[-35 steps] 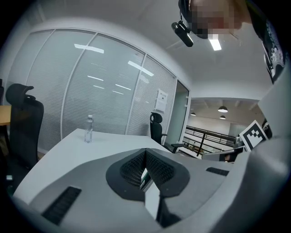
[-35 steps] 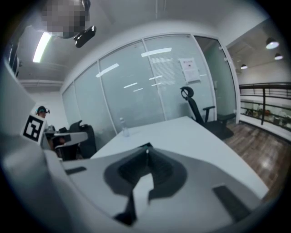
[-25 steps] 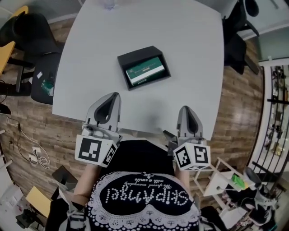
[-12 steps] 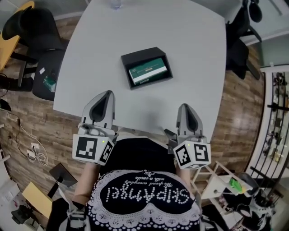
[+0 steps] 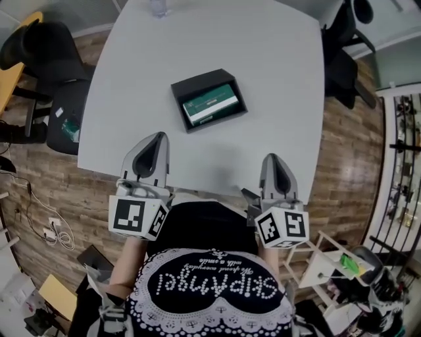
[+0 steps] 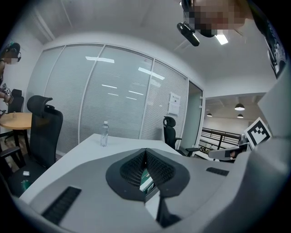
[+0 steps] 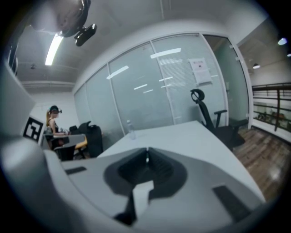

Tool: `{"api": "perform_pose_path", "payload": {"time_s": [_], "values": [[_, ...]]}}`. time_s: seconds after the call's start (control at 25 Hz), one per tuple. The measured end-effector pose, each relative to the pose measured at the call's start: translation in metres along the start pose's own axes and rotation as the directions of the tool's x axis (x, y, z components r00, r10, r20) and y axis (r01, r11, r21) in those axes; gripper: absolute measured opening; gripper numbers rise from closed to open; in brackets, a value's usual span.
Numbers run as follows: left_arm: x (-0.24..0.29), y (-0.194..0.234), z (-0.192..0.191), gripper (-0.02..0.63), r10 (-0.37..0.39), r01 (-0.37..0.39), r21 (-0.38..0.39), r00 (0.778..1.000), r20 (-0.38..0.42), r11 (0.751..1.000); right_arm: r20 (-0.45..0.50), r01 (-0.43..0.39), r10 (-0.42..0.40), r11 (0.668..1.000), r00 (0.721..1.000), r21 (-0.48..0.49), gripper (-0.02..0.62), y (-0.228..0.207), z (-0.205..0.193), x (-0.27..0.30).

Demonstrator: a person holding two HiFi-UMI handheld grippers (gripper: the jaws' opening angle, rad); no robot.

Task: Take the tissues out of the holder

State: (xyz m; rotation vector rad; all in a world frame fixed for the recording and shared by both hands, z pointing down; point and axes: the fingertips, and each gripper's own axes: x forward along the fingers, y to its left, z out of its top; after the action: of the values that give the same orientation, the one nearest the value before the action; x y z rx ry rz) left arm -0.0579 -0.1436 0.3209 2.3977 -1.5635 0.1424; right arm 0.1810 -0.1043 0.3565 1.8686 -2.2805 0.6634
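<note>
A black open-topped holder [image 5: 179,87] lies near the middle of the white table [image 5: 270,59], and a green tissue pack [image 5: 210,103] lies flat inside it. My left gripper [image 5: 156,136] hovers over the table's near edge, shut and empty, well short of the holder. My right gripper [image 5: 272,157] is level with it to the right, also shut with nothing in it. In the left gripper view the jaws [image 6: 145,150] meet at the tips, and a bit of the green pack [image 6: 147,183] shows below them. The right gripper view has its jaws [image 7: 147,151] closed together over bare table.
A clear water bottle [image 5: 158,6] stands at the table's far edge. Black office chairs stand at the left [image 5: 49,56] and the far right [image 5: 342,62]. The floor around is wood. A person [image 7: 52,122] sits at another desk in the background.
</note>
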Motion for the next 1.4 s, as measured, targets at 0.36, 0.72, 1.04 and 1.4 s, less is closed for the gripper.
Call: {"api": "perform_pose_path", "payload": {"time_s": [0.36, 0.72, 1.04, 1.4], "values": [[0.008, -0.011, -0.004, 0.025, -0.089, 0.089, 0.006, 0.996, -0.028, 0.996, 0.012, 0.037, -0.037, 0.999, 0.999, 0.013, 0.034, -0.003, 0.0, -0.008], [0.026, -0.019, -0.002, 0.06, -0.152, 0.155, 0.035, 0.987, -0.059, 0.987, 0.016, 0.077, -0.077, 0.997, 0.997, 0.029, 0.034, -0.012, 0.0, -0.017], [0.064, -0.029, -0.004, 0.173, -0.22, 0.238, 0.153, 0.967, -0.126, 0.959, 0.006, 0.104, -0.104, 0.994, 0.995, 0.047, 0.034, -0.019, -0.006, -0.026], [0.12, -0.042, -0.042, 0.25, -0.273, 0.353, 0.238, 0.909, -0.314, 0.905, -0.001, 0.139, -0.139, 0.988, 0.99, 0.066, 0.034, -0.03, -0.01, -0.031]]}}
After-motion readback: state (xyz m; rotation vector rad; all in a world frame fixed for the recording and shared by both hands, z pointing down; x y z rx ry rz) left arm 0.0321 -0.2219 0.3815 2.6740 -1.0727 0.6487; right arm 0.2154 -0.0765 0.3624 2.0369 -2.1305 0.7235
